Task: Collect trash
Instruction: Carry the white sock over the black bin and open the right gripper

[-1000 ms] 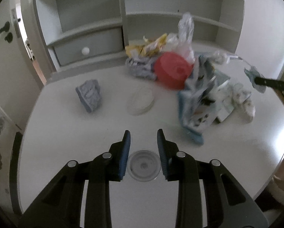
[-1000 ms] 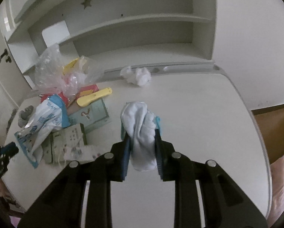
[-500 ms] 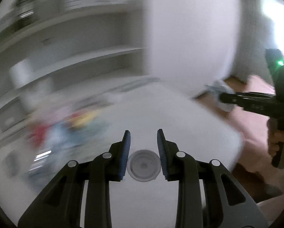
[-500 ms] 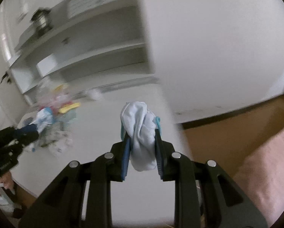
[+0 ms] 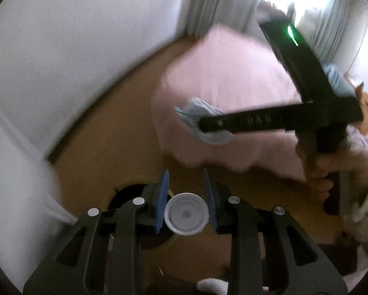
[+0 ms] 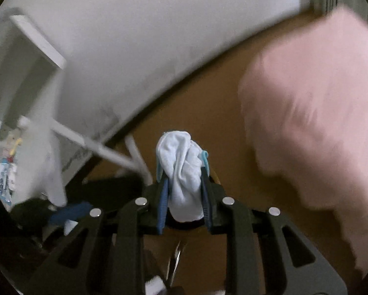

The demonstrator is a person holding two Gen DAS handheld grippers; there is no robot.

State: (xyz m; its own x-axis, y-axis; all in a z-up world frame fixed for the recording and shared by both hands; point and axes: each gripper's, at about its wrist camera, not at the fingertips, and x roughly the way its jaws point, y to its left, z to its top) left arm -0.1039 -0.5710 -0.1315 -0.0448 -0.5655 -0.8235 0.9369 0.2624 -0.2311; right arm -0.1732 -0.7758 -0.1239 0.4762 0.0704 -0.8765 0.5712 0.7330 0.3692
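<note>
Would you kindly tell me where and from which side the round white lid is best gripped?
Grip the white lid across its rim, coming edge-on with one pad at each side, as the left gripper does now. It is a flat, thin disc, so only opposite rim points give the fingers purchase.

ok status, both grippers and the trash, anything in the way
Left gripper shut on white plastic lid. Right gripper shut on crumpled white cloth. Both above wooden floor, pink bedding close alongside.
</note>
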